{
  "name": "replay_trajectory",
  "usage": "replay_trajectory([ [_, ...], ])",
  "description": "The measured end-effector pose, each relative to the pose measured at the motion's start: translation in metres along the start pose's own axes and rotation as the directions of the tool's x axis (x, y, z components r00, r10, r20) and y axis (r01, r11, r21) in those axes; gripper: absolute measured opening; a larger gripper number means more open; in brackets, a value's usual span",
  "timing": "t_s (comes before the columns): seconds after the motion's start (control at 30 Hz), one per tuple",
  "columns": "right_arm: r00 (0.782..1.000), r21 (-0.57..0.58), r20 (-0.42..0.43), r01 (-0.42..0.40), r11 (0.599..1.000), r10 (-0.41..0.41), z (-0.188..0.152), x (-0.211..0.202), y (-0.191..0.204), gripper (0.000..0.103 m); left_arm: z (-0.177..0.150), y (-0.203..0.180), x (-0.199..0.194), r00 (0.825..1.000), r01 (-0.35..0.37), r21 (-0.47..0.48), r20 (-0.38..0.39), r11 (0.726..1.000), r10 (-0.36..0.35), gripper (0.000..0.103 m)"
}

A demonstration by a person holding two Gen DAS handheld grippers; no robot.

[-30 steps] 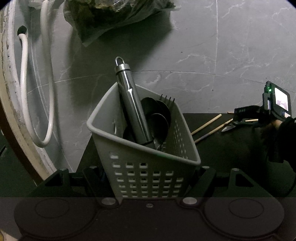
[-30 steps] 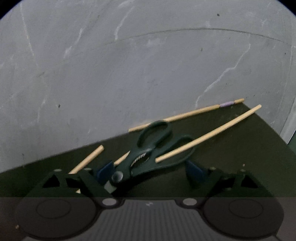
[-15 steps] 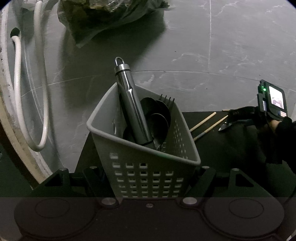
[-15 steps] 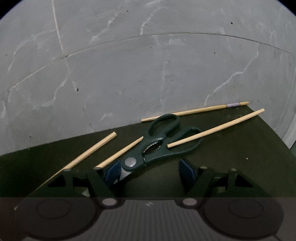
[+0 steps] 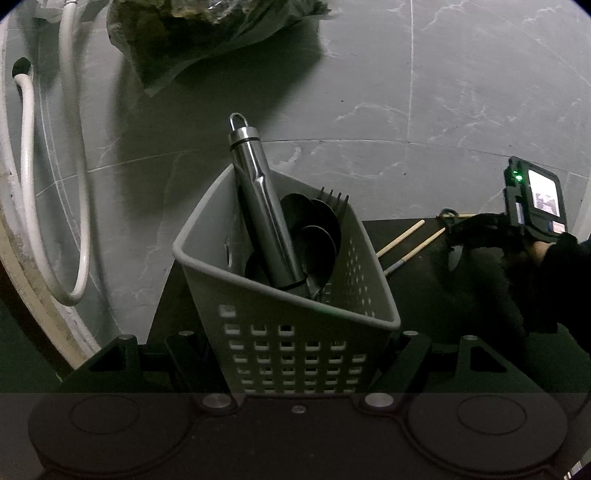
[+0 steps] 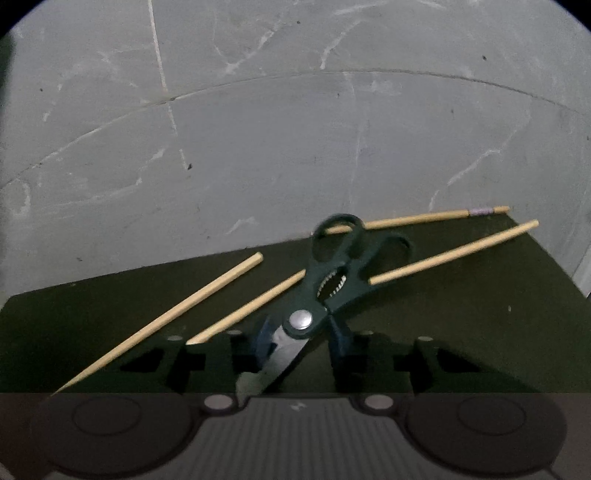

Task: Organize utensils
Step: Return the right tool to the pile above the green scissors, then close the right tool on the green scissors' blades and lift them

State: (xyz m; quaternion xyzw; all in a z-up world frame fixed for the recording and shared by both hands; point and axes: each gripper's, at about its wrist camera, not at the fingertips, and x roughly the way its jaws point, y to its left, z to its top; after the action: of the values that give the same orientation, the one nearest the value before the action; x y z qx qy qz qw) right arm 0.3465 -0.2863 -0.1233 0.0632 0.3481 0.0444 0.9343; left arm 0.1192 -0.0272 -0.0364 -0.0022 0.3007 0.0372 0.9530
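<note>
My left gripper (image 5: 299, 354) is shut on a grey perforated utensil basket (image 5: 280, 332), one finger on each side wall. The basket holds a steel-handled tool (image 5: 258, 206), dark spoons (image 5: 314, 229) and a fork. In the right wrist view, dark green kitchen scissors (image 6: 332, 273) lie on the black table (image 6: 480, 332) among several wooden chopsticks (image 6: 166, 317). My right gripper (image 6: 299, 339) is closing, its blue pads (image 6: 263, 338) touching the scissors on both sides just below the pivot. The blade tip is hidden behind the gripper body. In the left wrist view the right gripper (image 5: 461, 236) is far right.
A grey marble floor (image 6: 258, 147) lies beyond the table's far edge. A white hose (image 5: 27, 184) loops at the left and a dark plastic bag (image 5: 207, 33) sits on the floor behind. A person's dark sleeve (image 5: 554, 288) is at the right.
The right gripper's jaws have closed in from wide apart onto the scissors, and the scissors have swung more upright in the view. The left gripper and basket have stayed put.
</note>
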Motion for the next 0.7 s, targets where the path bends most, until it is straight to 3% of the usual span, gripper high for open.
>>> replay_trajectory([
  [0.17,0.998,-0.004,-0.038,-0.056,0.998,0.056,-0.013,-0.019,-0.003,0.022,-0.001,0.001,0.0,1.0,0.008,0.004,0.002,1.0,-0.008,0.076],
  [0.43,0.972,-0.057,-0.165,-0.18,0.982,0.168,-0.039,-0.063,-0.011,0.021,-0.002,0.004,-0.001,1.0,0.022,0.011,0.005,1.0,-0.022,0.076],
  [0.7,0.955,-0.105,-0.236,-0.209,0.972,0.18,-0.06,-0.096,-0.023,0.022,-0.004,0.005,-0.003,0.999,0.03,0.015,0.01,0.999,-0.03,0.076],
])
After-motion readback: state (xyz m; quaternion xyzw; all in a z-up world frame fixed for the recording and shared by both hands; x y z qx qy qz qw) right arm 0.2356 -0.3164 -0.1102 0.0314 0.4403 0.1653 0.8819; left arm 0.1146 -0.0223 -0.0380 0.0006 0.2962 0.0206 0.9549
